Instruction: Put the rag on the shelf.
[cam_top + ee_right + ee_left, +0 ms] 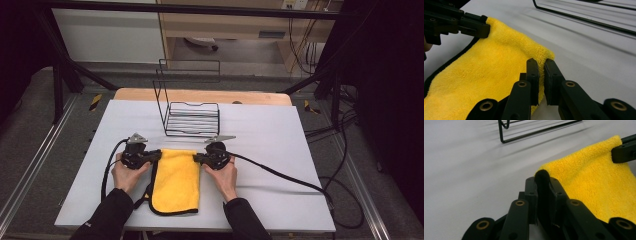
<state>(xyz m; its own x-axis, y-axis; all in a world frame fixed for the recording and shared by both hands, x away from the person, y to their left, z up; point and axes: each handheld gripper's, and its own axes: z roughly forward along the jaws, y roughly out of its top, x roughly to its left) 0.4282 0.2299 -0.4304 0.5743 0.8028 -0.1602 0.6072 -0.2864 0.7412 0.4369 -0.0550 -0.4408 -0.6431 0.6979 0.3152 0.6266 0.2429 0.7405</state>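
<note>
White table (280,150) on grey floor; both grippers clamp the yellow cloth (176,180) corners

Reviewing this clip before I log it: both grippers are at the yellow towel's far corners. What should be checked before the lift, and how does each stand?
1. Left gripper shut on a far corner of the yellow towel: ok.
2. Right gripper shut on the other far corner: ok.
3. Towel flat, not bunched: ok.
4. Wire rack apart from towel: ok.
5. Cables off the towel: ok.
6. Grip depth enough to hold: cannot tell.
</note>
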